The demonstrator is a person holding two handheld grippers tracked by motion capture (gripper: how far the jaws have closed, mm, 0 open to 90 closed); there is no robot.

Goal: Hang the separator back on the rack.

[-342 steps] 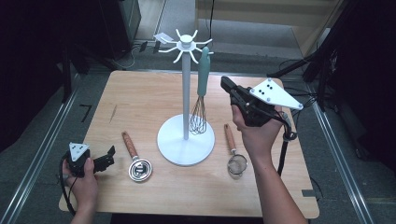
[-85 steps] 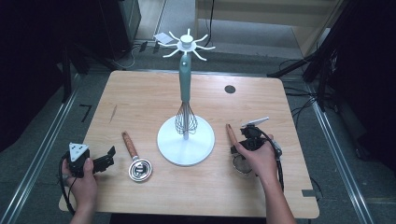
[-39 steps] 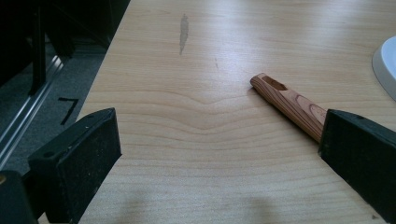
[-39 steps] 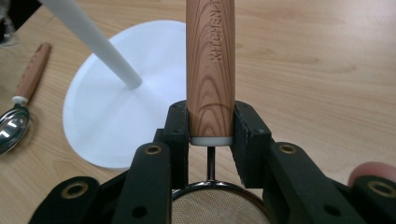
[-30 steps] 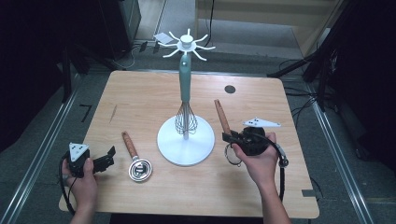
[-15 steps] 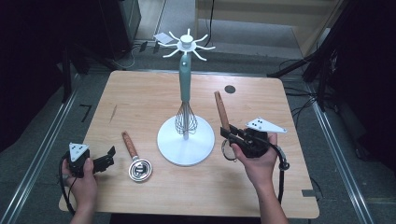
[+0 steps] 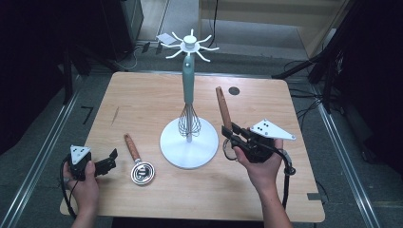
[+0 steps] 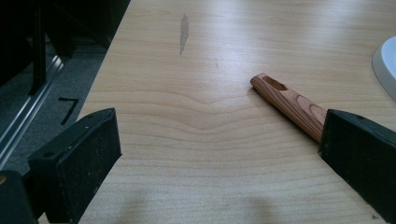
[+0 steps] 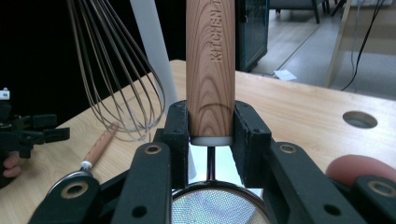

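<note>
Jaws of the right gripper are clamped on the low end of a wooden handle, just above the white collar where the strainer mesh bowl begins, so the handle stands up and leans away from the hand while the bowl hangs below the jaws. That low hold leaves the whole upper length of the handle free, which I judge suits hanging it: the white stand sits just beside it, its top ring of hooks has spare arms, and a teal-handled whisk already hangs there against the post. In the high view the strainer is held above the table, right of the stand's round base and well below the hooks. The left gripper rests near the table's front left corner with its jaws wide apart and nothing between them; it seems parked out of the way. A second wooden-handled utensil lies flat between that gripper and the stand's base, its slotted handle end pointing away from the person.
</note>
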